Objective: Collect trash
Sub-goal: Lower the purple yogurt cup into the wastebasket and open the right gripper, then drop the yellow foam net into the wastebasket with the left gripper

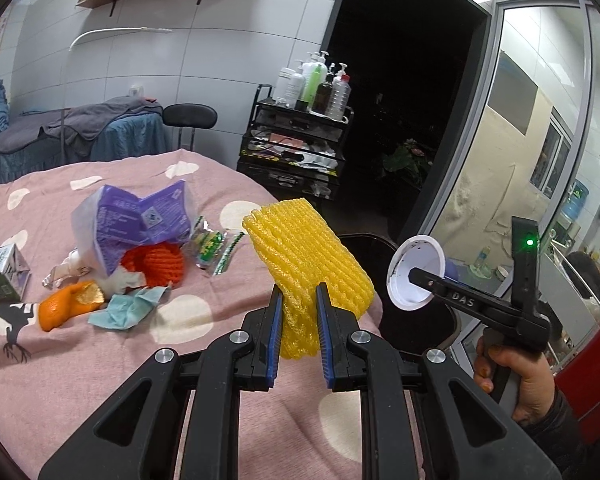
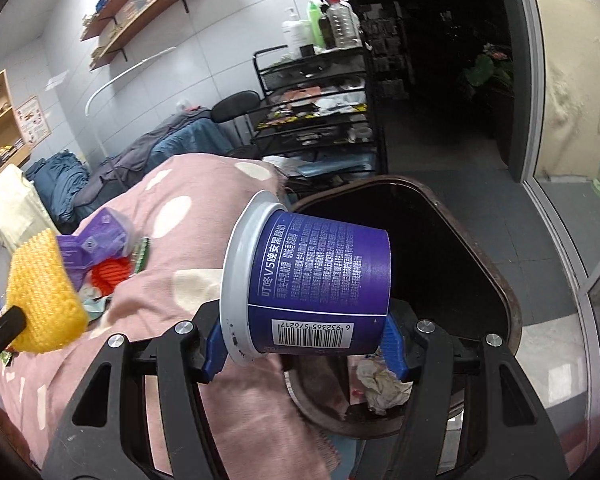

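My left gripper (image 1: 299, 322) is shut on a yellow foam fruit net (image 1: 306, 258) and holds it above the right edge of the pink bed cover (image 1: 100, 368). My right gripper (image 2: 306, 350) is shut on a purple yogurt cup (image 2: 314, 280), tipped on its side over the dark trash bin (image 2: 496, 280). The cup's white inside (image 1: 416, 270) also shows in the left wrist view, and the yellow net (image 2: 42, 292) in the right wrist view. Crumpled paper (image 2: 382, 386) lies in the bin.
On the bed lie a purple package (image 1: 140, 220), a red foam net (image 1: 156, 264), an orange peel (image 1: 66, 306), a blue tissue (image 1: 126, 310), a green wrapper (image 1: 212, 250) and a small carton (image 1: 2, 276). A black cart with bottles (image 1: 300, 140) stands behind.
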`<action>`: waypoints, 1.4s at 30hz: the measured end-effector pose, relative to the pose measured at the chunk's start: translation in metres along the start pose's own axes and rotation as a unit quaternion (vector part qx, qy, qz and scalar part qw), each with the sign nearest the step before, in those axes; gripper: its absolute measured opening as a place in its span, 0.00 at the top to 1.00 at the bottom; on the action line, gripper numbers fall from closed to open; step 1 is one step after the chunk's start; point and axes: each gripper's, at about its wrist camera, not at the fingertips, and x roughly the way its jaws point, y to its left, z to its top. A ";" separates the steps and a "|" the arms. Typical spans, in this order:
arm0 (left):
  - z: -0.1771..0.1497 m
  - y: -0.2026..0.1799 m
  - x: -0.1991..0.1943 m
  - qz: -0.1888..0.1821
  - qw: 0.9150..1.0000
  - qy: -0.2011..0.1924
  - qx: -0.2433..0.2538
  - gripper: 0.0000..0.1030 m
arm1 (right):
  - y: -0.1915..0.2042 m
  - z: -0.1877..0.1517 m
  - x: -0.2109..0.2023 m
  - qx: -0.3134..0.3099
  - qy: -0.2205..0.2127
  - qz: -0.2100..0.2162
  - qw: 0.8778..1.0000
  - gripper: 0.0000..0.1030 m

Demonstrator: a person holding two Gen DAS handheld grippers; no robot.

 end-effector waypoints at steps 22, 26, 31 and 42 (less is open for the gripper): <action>-0.001 -0.026 0.034 -0.026 0.999 0.037 0.023 0.84 | -0.014 -0.013 0.041 0.003 0.049 -0.051 0.997 0.25; 0.001 -0.030 0.037 -0.029 0.998 0.038 0.027 0.84 | -0.015 -0.015 0.023 0.007 0.022 -0.055 0.998 0.20; 0.008 -0.041 0.044 -0.040 0.998 0.040 0.038 0.84 | -0.020 -0.017 0.000 0.016 -0.004 -0.059 0.998 0.16; 0.020 -0.073 0.088 -0.062 0.993 0.076 0.063 0.84 | -0.043 -0.023 -0.037 0.044 -0.039 -0.084 0.995 0.14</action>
